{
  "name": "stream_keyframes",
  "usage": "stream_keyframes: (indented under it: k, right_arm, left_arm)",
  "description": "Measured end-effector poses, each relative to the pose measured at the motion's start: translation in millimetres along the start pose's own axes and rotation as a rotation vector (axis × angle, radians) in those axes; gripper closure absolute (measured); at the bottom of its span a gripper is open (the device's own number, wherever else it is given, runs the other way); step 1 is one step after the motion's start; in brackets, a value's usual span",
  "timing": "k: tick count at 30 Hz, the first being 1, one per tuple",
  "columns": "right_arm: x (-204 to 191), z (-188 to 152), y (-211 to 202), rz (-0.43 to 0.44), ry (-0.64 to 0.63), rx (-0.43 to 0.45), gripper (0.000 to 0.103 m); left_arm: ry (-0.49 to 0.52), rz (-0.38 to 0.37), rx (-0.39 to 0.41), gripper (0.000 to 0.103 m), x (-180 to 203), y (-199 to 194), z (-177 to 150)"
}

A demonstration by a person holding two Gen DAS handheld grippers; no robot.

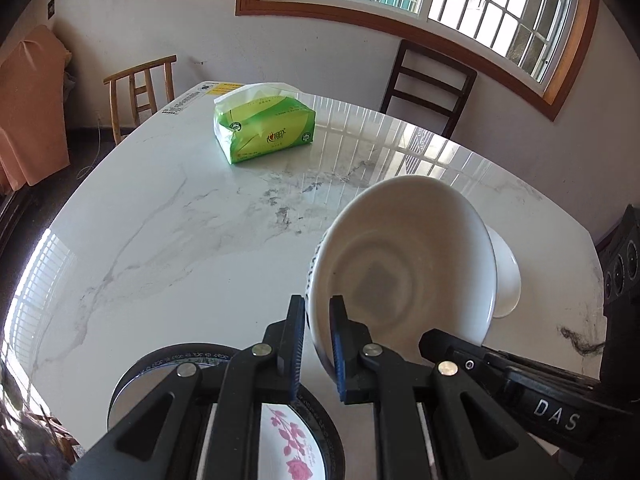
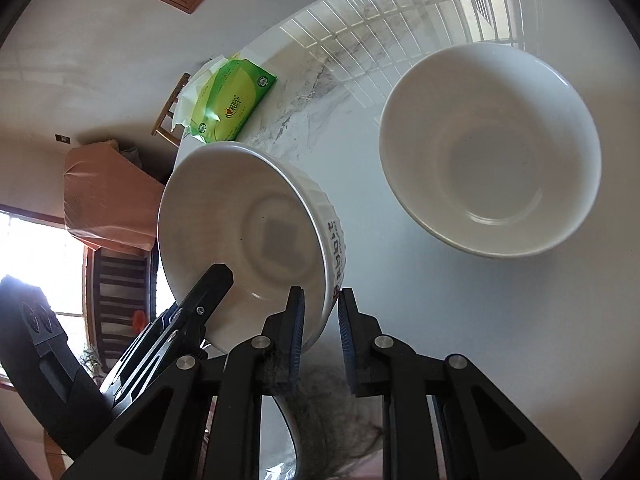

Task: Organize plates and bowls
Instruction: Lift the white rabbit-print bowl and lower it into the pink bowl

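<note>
A white ribbed bowl [image 1: 400, 264] with dark lettering on its outside hangs tilted above the marble table [image 1: 180, 240]. My left gripper [image 1: 317, 304] is shut on its near rim, one pad inside and one outside. My right gripper [image 2: 321, 294] is shut on the same bowl [image 2: 240, 216] at another part of the rim. A finger of the right gripper [image 1: 452, 354] shows in the left wrist view, and a finger of the left gripper [image 2: 216, 280] in the right wrist view. A second, plain white bowl [image 2: 492, 152] stands upright on the table beyond. A pink-flowered plate [image 1: 296, 444] with a dark rim lies under my left gripper.
A green tissue pack [image 1: 266, 128] lies near the table's far side. A light wooden chair [image 1: 140, 88] and a dark chair [image 1: 432, 80] stand behind the table by the wall. An orange-covered object [image 1: 32, 112] is at the far left.
</note>
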State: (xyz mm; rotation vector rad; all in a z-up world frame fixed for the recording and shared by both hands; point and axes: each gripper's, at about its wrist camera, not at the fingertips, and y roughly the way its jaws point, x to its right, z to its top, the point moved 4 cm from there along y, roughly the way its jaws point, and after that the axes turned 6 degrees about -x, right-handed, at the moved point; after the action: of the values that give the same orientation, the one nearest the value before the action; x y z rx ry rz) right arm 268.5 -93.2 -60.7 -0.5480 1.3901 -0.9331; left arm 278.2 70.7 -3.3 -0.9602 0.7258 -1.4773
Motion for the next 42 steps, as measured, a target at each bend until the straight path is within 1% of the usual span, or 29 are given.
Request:
stream_keyframes:
  k: [4, 12, 16, 22, 25, 27, 31, 36, 42]
  right_arm:
    - [-16, -18, -26, -0.029, -0.126, 0.050, 0.086]
    - [-36, -66, -90, -0.122, -0.360, 0.206, 0.088]
    - [-37, -90, -114, -0.157, -0.430, 0.251, 0.088]
    - [-29, -124, -136, -0.196, -0.488, 0.270, 0.088]
    - [-23, -138, -137, -0.213, -0.500, 0.264, 0.088]
    - [-18, -147, -139, -0.223, -0.510, 0.259, 0.088]
    - [-9, -160, -135, -0.240, -0.517, 0.239, 0.088]
    - [1, -173, -130, -0.253, -0.519, 0.219, 0.088]
    - [9, -178, -124, -0.274, -0.522, 0.208, 0.088]
  left_arm:
    - [-0.022, -0.055, 0.017, 0.090, 9, -34, -18]
    - [-0.017, -0.104, 0.068, 0.090, 34, -92, -64]
    - [-0.003, -0.119, 0.073, 0.090, 46, -111, -88]
    - [0.011, -0.141, 0.041, 0.090, 61, -119, -123]
    - [0.008, -0.152, 0.017, 0.090, 65, -118, -137]
    - [0.012, -0.147, 0.010, 0.090, 67, -118, -144]
    - [0.019, -0.137, -0.003, 0.090, 70, -114, -156]
    - [0.011, -0.144, -0.038, 0.090, 72, -106, -166]
    - [0.014, -0.144, -0.065, 0.090, 74, -97, -170]
